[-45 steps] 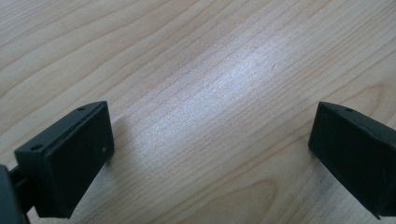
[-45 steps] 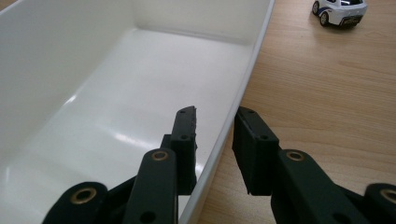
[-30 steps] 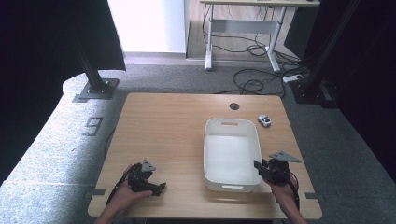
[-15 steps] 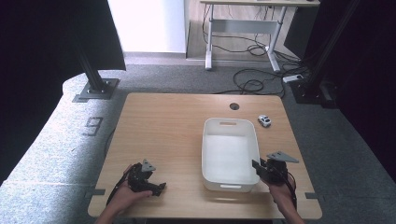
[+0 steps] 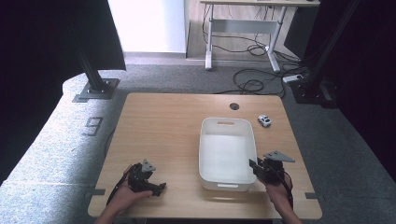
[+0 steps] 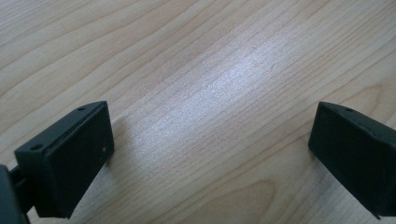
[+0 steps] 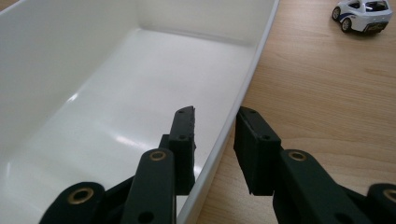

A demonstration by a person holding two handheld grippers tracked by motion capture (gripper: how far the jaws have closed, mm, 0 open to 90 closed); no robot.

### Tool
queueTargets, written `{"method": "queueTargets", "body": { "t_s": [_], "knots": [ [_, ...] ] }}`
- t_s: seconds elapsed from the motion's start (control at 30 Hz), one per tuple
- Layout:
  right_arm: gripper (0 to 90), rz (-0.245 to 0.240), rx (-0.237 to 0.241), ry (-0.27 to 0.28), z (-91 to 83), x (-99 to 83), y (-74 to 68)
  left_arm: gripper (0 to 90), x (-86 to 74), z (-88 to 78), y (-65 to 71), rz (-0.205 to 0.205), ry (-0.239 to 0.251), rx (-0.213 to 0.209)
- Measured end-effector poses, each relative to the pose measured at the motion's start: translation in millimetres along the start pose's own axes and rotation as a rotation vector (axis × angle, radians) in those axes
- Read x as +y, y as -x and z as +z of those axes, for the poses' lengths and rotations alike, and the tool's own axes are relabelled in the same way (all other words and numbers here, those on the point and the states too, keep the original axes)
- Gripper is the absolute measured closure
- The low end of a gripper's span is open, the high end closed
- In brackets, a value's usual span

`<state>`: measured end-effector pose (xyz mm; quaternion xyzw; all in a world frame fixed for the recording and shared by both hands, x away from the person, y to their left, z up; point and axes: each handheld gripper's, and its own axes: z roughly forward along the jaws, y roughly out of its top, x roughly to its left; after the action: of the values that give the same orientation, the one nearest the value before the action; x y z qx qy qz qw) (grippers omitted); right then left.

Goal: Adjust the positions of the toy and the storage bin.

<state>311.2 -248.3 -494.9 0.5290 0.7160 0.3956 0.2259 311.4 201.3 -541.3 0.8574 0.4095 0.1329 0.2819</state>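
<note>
On the wooden table (image 5: pixel 168 135), the right claw (image 7: pixel 215 140) clamps the white tub's (image 5: pixel 205 154) rim; left claw (image 6: pixel 210 154) gapes.

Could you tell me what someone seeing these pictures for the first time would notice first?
Most likely the white tub on the right half of the wooden table, with the right tool straddling its right wall near the front corner, one jaw inside and one outside. Next, the small white toy car beyond the tub's far right corner. The left tool rests near the front left edge, jaws wide apart over bare wood.
</note>
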Motion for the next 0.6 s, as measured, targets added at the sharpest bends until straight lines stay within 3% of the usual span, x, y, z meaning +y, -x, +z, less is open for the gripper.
{"method": "queueTargets", "body": {
  "t_s": [0.6],
  "knots": [
    [70.9,0.015,-0.020,0.016,5.0,1.8,-6.4,0.1,0.7,0.6,-0.1,0.007,0.000,-0.005]
  ]
}}
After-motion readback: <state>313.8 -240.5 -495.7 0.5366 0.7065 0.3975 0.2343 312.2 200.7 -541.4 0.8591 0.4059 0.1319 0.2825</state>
